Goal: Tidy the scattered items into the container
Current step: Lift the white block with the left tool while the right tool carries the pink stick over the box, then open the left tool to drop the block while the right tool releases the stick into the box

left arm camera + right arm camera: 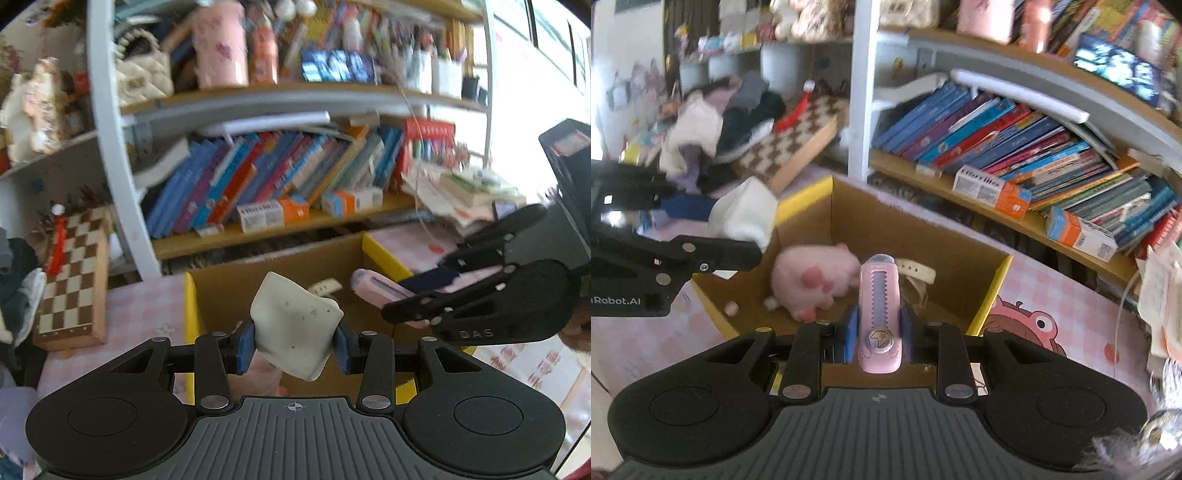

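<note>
My left gripper [295, 341] is shut on a white soft lump [295, 325] and holds it above the near edge of the open cardboard box [229, 291] with yellow rims. My right gripper [879, 332] is shut on a pink utility knife [880, 314] and holds it over the same box [849, 218]. In the box lie a pink plush pig [812, 277] and a cream strap [918, 271]. The right gripper shows in the left wrist view [461, 295] at right, the left gripper in the right wrist view [713, 236] at left, with the white lump [744, 214].
A bookshelf [280, 229] full of books stands just behind the box. A chessboard [72, 273] leans at left beside a pile of clothes [713, 122]. The table has a pink checked cloth [1052, 291] with a cartoon print. Papers [469, 192] are stacked at right.
</note>
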Motion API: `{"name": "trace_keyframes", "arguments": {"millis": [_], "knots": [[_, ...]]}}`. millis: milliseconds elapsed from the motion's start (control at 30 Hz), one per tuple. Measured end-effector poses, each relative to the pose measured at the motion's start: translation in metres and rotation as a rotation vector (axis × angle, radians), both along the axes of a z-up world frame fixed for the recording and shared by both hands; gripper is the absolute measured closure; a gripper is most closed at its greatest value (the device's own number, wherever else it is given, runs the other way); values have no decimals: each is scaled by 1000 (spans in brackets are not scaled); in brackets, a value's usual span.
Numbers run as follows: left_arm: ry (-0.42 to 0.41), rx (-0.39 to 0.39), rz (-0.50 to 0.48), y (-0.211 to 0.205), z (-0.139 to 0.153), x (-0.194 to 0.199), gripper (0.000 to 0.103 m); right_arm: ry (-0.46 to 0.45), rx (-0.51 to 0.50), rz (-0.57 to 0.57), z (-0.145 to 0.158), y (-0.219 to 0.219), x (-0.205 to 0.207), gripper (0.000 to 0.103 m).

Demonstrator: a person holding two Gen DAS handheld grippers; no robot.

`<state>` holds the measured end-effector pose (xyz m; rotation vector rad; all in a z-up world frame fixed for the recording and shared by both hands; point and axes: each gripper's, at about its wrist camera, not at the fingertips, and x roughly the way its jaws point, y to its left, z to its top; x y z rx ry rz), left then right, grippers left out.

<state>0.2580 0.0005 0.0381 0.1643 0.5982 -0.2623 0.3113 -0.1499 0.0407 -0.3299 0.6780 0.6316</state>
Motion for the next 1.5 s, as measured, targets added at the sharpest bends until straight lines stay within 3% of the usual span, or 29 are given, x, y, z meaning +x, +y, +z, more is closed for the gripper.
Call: {"name": "trace_keyframes", "arguments": {"millis": [400, 600, 933, 1133, 1167, 1233, 1300, 1400, 1500], "knots": [[208, 100, -123, -27, -41, 59, 62, 30, -280, 249, -52, 31, 43, 80], [299, 100, -137, -29, -55, 75, 62, 46, -388, 353, -71, 45, 54, 80], [366, 99, -113, -28, -59, 84, 59, 74, -408, 458, -73, 49, 59, 80], [378, 86, -80, -21, -60, 86, 58, 51, -397, 462, -72, 48, 54, 80], [380, 83, -75, -20, -60, 87, 57, 27, -401, 463, -71, 48, 51, 78], [384, 79, -64, -18, -61, 87, 55, -24, -407, 470, -69, 47, 43, 64], [388, 75, -53, -16, -61, 88, 46, -48, -409, 477, -67, 46, 40, 56], [394, 68, -37, -12, -62, 89, 30, -35, -395, 482, -65, 45, 42, 55], [411, 30, -14, -7, -64, 89, 30, -27, -391, 497, -63, 44, 44, 55]]}}
